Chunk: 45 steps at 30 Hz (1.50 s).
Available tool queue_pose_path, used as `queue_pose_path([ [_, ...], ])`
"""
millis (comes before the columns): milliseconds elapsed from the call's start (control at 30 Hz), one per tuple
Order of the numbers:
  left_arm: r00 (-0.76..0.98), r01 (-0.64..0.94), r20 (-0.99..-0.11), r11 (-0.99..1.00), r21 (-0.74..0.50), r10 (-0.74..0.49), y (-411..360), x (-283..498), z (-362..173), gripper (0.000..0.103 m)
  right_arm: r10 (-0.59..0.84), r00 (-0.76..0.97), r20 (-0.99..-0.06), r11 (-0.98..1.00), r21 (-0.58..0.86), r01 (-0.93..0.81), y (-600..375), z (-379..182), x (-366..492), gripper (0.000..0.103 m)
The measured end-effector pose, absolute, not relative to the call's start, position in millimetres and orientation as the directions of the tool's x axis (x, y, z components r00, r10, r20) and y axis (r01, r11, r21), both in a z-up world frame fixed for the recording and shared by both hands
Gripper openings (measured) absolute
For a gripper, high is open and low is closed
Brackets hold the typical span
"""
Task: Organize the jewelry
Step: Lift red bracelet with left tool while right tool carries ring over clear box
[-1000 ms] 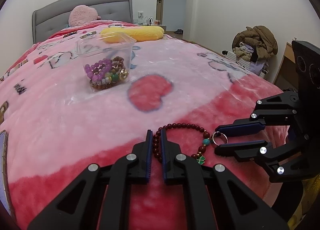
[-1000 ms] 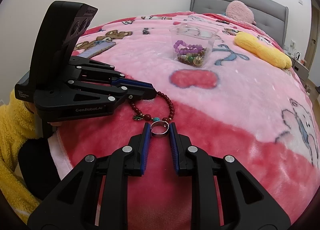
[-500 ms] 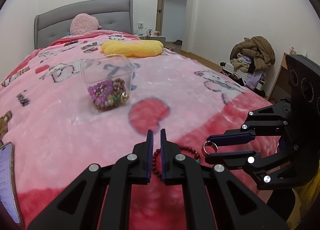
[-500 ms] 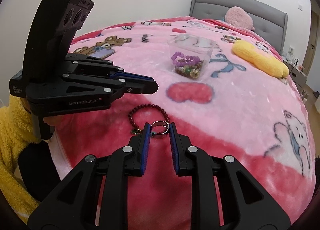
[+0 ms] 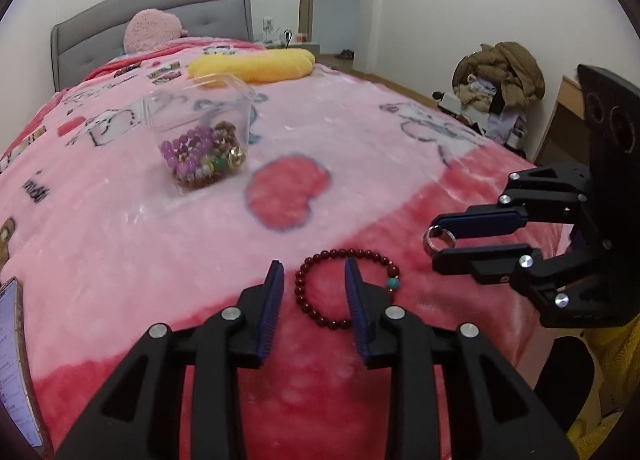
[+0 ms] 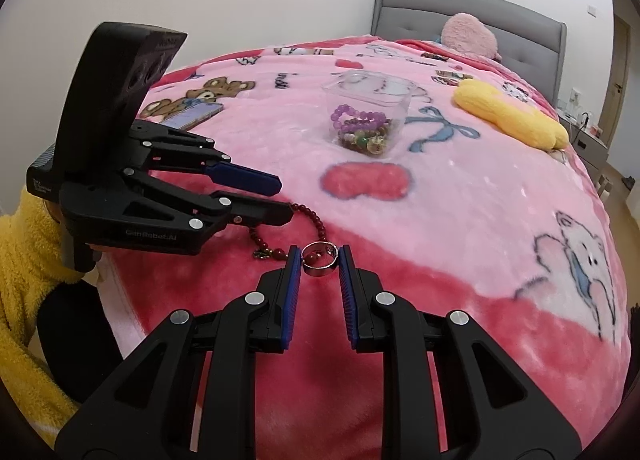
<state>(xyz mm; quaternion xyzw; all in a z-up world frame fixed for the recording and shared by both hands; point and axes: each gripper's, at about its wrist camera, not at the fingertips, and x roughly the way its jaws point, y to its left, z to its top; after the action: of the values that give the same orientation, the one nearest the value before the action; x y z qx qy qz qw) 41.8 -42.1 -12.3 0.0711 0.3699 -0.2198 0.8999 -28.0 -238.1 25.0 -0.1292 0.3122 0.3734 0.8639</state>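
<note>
A dark red bead bracelet point(image 5: 320, 312) with a turquoise bead lies on the pink blanket point(image 5: 120, 244). My left gripper point(image 5: 313, 263) hovers over its left half with the jaws opening; the pads do not touch the beads. In the right wrist view the left gripper point(image 6: 283, 198) stands at the left with the bracelet point(image 6: 318, 222) trailing below its tips. My right gripper point(image 6: 320, 253) is shut on a silver ring point(image 6: 319, 262), and the same ring point(image 5: 438, 238) shows between the right gripper's tips point(image 5: 436, 241). A clear plastic box point(image 5: 200, 128) point(image 6: 366, 112) farther up the bed holds several bead bracelets.
A yellow plush pillow point(image 5: 256, 66) point(image 6: 508, 116) and a pink plush point(image 5: 152, 30) lie near the grey headboard point(image 5: 100, 36). A phone point(image 6: 194, 114) rests on the blanket left of the box. A clothes pile point(image 5: 500, 72) sits beyond the bed. A yellow sleeve point(image 6: 24, 300) is behind the left gripper.
The left jaws were shut on the red bracelet and have parted; the bracelet now lies loose on the blanket. The right gripper keeps hold of the ring.
</note>
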Motion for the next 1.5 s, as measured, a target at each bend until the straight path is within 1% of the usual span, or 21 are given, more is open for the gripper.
queue_pose_path([
  [133, 0.589, 0.438, -0.763, 0.899, 0.023, -0.267, -51.3, 49.0, -14.7, 0.031, 0.56, 0.533, -0.635, 0.694, 0.007, -0.72, -242.6, 25.7, -28.3, 0.019],
  [200, 0.582, 0.435, -0.777, 0.899, 0.05, -0.238, -54.3, 51.3, -15.3, 0.031, 0.561, 0.532, -0.634, 0.695, 0.012, -0.719, -244.6, 25.3, -28.3, 0.019],
  [300, 0.558, 0.435, -0.799, 0.899, 0.051, -0.225, -57.5, 55.8, -16.1, 0.031, 0.564, 0.531, -0.633, 0.697, 0.021, -0.717, -246.6, 24.2, -27.0, 0.019],
  [367, 0.554, 0.434, -0.805, 0.899, 0.061, -0.212, -59.0, 56.7, -16.2, 0.027, 0.563, 0.53, -0.634, 0.7, 0.025, -0.713, -247.3, 23.2, -26.0, 0.019],
  [400, 0.553, 0.434, -0.807, 0.898, 0.069, -0.205, -60.0, 56.5, -16.4, 0.019, 0.565, 0.527, -0.635, 0.7, 0.03, -0.714, -247.3, 22.4, -25.1, 0.019],
  [433, 0.552, 0.435, -0.808, 0.898, 0.068, -0.207, -60.9, 56.6, -16.6, 0.014, 0.563, 0.528, -0.635, 0.702, 0.031, -0.711, -247.3, 22.2, -25.0, 0.019],
  [467, 0.552, 0.436, -0.808, 0.897, 0.07, -0.205, -62.0, 56.5, -16.7, 0.012, 0.563, 0.526, -0.637, 0.702, 0.032, -0.712, -246.9, 21.6, -24.1, 0.019],
  [500, 0.558, 0.438, -0.804, 0.896, 0.076, -0.206, -62.9, 55.9, -16.9, 0.006, 0.563, 0.527, -0.637, 0.702, 0.033, -0.711, -246.7, 21.3, -23.7, 0.019],
  [533, 0.565, 0.445, -0.796, 0.892, 0.074, -0.216, -63.4, 54.6, -16.8, 0.005, 0.562, 0.529, -0.635, 0.705, 0.033, -0.709, -246.7, 21.0, -23.0, 0.019],
  [733, 0.619, 0.414, -0.755, 0.907, 0.08, -0.216, -63.2, 48.8, -14.8, 0.005, 0.558, 0.533, -0.636, 0.71, 0.034, -0.704, -246.1, 20.6, -20.4, 0.019],
  [1067, 0.709, 0.385, -0.656, 0.921, 0.053, -0.259, -51.5, 39.3, 24.0, 0.005, 0.566, 0.548, -0.617, 0.702, 0.012, -0.712, -236.9, 35.2, -21.7, 0.019],
  [1367, 0.769, 0.341, -0.594, 0.938, 0.065, -0.239, -40.4, 35.1, 46.8, 0.005, 0.564, 0.573, -0.595, 0.703, -0.018, -0.711, -223.8, 48.2, -20.4, 0.019],
  [1500, 0.783, 0.317, -0.58, 0.946, 0.06, -0.225, -32.4, 38.6, 53.3, 0.005, 0.557, 0.589, -0.585, 0.706, -0.039, -0.707, -218.2, 53.2, -21.2, 0.019],
])
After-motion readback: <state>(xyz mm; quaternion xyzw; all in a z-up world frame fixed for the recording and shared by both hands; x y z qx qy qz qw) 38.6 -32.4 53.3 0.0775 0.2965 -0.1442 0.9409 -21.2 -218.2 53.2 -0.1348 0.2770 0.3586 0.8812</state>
